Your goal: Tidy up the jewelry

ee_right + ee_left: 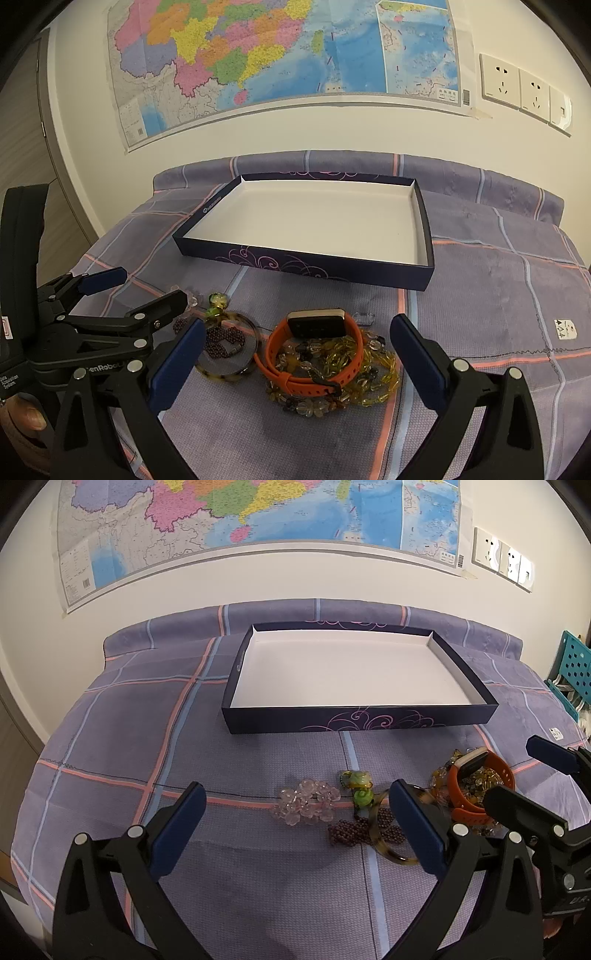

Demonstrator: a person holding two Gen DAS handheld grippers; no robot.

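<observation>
Both tongs are released and carry nothing — left tongs (295,823) over the pink bead bracelet (306,805), right tongs (299,354) straddling the orange watch (314,347). Jewelry lies heaped on the bed's near edge; the box (236,254) behind waits unfilled — likely their destination.

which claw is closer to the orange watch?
Right. The right claw is open with the orange watch between its fingers; the left claw is open over the pink beads, left of it.
</observation>
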